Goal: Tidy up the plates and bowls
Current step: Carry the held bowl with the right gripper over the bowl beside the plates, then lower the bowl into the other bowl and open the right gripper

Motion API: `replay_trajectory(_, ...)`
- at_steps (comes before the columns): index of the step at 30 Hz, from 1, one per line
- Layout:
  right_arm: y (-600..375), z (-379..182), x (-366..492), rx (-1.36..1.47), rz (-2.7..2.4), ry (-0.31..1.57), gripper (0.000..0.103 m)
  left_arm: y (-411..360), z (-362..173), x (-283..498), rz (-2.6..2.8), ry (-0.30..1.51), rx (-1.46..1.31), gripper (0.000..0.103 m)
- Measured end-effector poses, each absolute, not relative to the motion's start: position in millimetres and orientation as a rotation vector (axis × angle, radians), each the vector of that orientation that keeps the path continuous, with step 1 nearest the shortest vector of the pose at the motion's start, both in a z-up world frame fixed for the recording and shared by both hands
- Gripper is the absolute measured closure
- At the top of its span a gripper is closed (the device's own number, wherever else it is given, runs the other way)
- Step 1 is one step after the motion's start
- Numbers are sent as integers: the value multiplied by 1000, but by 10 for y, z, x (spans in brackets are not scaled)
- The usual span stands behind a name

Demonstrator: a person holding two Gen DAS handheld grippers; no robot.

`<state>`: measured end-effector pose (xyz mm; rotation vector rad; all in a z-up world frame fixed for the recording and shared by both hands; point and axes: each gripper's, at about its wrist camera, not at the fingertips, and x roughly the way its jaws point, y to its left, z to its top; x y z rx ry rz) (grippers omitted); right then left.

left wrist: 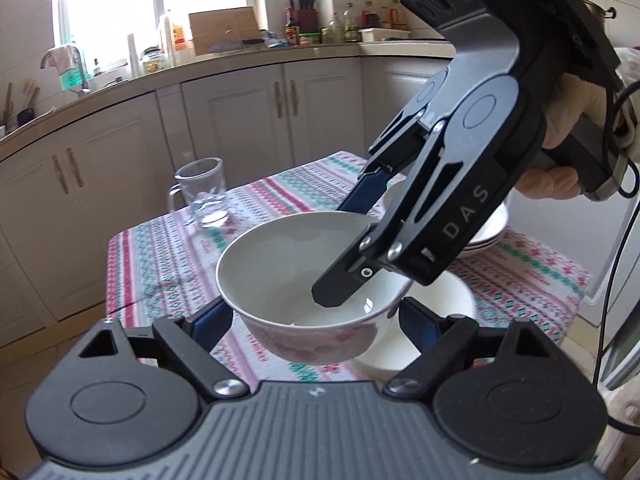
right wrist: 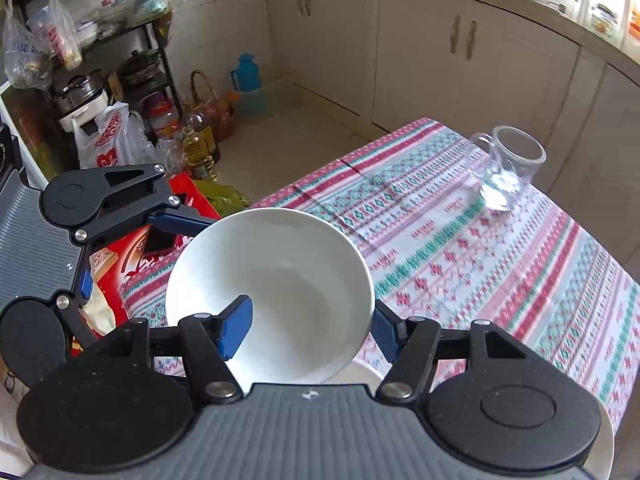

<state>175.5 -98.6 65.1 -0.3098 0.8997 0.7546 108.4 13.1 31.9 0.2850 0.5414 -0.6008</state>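
A white bowl [left wrist: 288, 264] with a pink flower pattern outside hangs above the striped tablecloth [left wrist: 160, 264]. My left gripper [left wrist: 316, 314] has its blue pads pressed against the bowl's two sides. My right gripper [left wrist: 344, 248] comes down from the upper right, one finger inside the bowl and the other outside the far rim, clamping the wall. In the right wrist view the bowl [right wrist: 288, 288] tilts toward the camera between the right gripper's [right wrist: 310, 320] pads. One of the left gripper's fingers [right wrist: 180, 220] touches its far-left rim. A second white bowl [left wrist: 448, 312] sits just below.
A glass mug [left wrist: 204, 192] [right wrist: 508, 168] stands near the table's far corner. Stacked white dishes [left wrist: 492, 232] lie behind the right gripper, and a white plate [right wrist: 362, 374] shows under the bowl. Cabinets ring the table. A red box [right wrist: 136, 248] and an oil bottle [right wrist: 198, 148] crowd the floor.
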Motion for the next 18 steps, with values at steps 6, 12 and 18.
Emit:
replay_trajectory(6, -1230, 616, 1600, -295, 701, 901, 34, -52, 271, 1016, -653, 543, 271, 13)
replay_trajectory(12, -1397, 508, 1483, -280, 667, 909, 34, -178, 166, 971, -681, 560, 265, 13)
replay_trajectory(18, -1502, 377, 1407, -249, 661, 924, 33, -215, 106, 901, -696, 571, 260, 13)
